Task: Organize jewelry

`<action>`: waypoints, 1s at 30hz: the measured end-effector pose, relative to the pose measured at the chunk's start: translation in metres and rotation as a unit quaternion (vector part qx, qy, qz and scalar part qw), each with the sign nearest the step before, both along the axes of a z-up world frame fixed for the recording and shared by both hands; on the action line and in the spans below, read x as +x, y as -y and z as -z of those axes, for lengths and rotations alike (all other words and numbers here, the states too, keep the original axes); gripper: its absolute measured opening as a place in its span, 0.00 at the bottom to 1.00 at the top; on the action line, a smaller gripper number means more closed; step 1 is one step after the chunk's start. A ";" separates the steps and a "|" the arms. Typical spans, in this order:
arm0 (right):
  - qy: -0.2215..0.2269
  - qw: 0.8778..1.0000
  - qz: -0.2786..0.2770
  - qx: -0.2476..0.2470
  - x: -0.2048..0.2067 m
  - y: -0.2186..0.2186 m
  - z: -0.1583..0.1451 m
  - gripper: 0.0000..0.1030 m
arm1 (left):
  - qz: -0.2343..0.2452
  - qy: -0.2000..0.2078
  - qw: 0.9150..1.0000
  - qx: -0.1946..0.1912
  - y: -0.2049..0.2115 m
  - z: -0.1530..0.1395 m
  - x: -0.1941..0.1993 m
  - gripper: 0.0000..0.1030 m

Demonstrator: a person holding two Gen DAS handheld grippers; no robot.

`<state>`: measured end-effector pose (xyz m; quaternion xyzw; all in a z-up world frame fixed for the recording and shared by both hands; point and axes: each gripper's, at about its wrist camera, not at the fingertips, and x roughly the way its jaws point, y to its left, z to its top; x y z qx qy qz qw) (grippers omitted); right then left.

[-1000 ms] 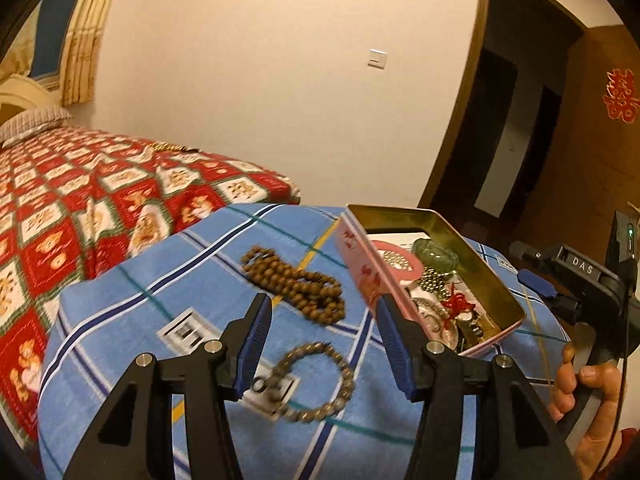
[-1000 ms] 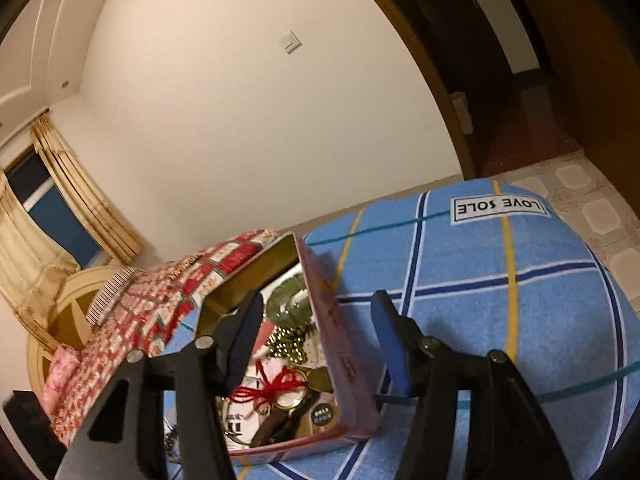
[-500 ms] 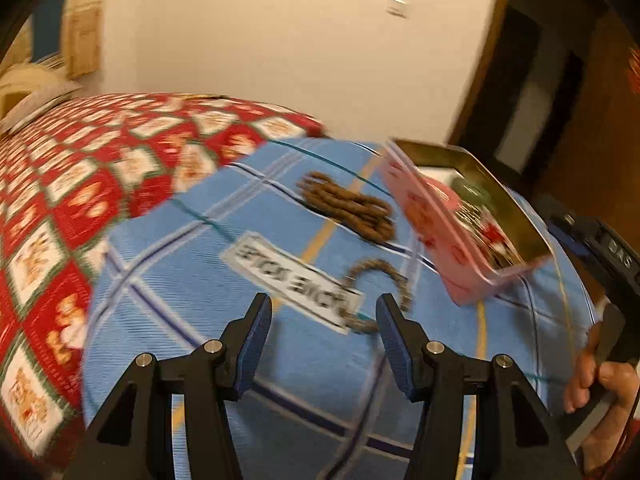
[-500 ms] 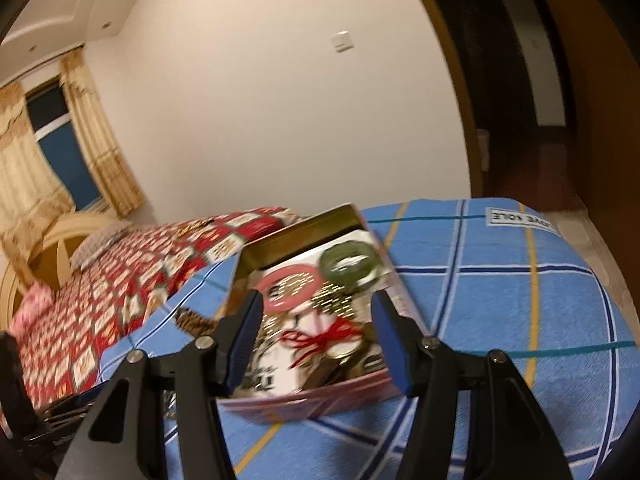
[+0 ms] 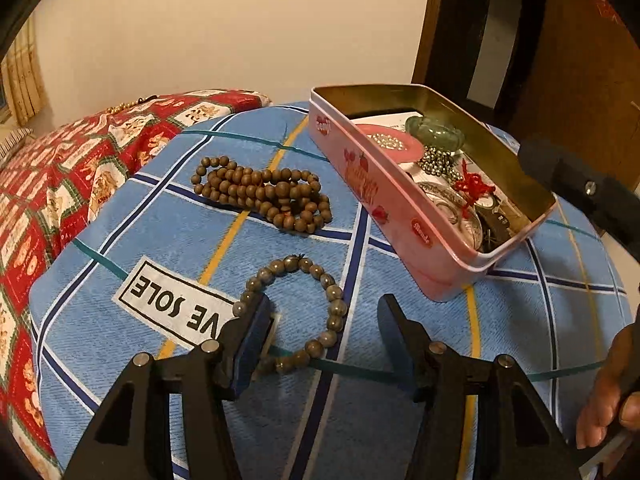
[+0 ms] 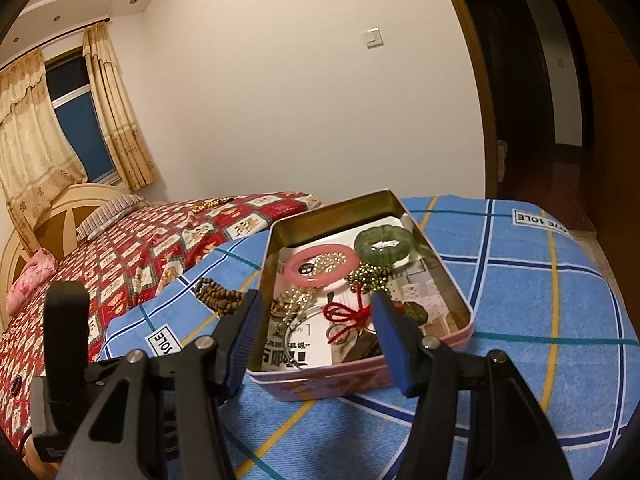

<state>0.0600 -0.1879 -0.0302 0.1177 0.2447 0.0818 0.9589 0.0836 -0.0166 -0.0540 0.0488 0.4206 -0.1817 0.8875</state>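
Note:
A grey-brown bead bracelet (image 5: 330, 308) lies on the blue checked cloth (image 5: 168, 236). My left gripper (image 5: 322, 334) is open and empty, low over the bracelet, its fingers either side of the near part. A coiled string of brown wooden beads (image 5: 262, 192) lies further back; it also shows in the right wrist view (image 6: 218, 298). An open pink tin (image 5: 404, 216) holds a pink bangle (image 6: 304, 270), a green bangle (image 6: 382, 246), metal beads and a red knot. My right gripper (image 6: 316, 332) is open and empty, just before the tin's (image 6: 344, 378) near end.
A bed with a red patterned cover (image 6: 132, 248) lies left of the blue cloth. A white wall (image 6: 300, 100) and a dark doorway (image 6: 532, 92) stand behind. The other gripper's body (image 5: 580, 188) and a hand (image 5: 608, 400) show at right in the left wrist view.
My left gripper has come down and forward over the bead bracelet. My right gripper has swung round to face the tin's near end. Both stay open.

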 end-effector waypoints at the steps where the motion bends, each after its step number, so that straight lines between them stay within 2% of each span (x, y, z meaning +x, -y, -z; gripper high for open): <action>1: -0.001 1.000 -0.001 -0.001 0.000 -0.001 0.001 0.59 | -0.009 -0.001 1.000 -0.006 -0.004 -0.001 0.001 0.47; 3: -0.003 1.000 -0.003 -0.002 0.001 -0.002 0.001 0.59 | -0.031 -0.005 0.999 -0.022 -0.012 0.000 0.006 0.22; 5: -0.002 1.000 -0.003 -0.004 0.000 -0.003 0.001 0.59 | -0.052 -0.017 0.997 -0.053 -0.027 0.002 0.010 0.08; 7: -0.001 1.000 -0.002 -0.005 -0.001 -0.003 0.002 0.59 | -0.054 -0.027 0.995 -0.080 -0.034 0.003 0.014 0.08; 11: -0.004 1.000 -0.002 -0.005 0.000 -0.003 0.003 0.59 | -0.056 -0.018 0.996 -0.064 -0.028 0.001 0.011 0.08; 13: -0.005 1.000 -0.002 -0.006 0.000 -0.003 0.003 0.58 | -0.064 0.005 0.996 -0.055 -0.029 -0.005 0.005 0.08; 20: -0.003 1.000 -0.022 -0.016 -0.002 -0.012 0.003 0.58 | -0.101 0.073 0.989 -0.083 -0.058 -0.030 -0.023 0.08; 24: 0.000 0.999 -0.051 -0.017 -0.002 -0.024 0.002 0.57 | -0.129 0.111 0.984 -0.060 -0.076 -0.043 -0.030 0.08; 30: 0.003 0.993 -0.117 -0.023 0.018 -0.070 -0.010 0.57 | -0.155 0.129 0.976 -0.088 -0.104 -0.055 -0.033 0.08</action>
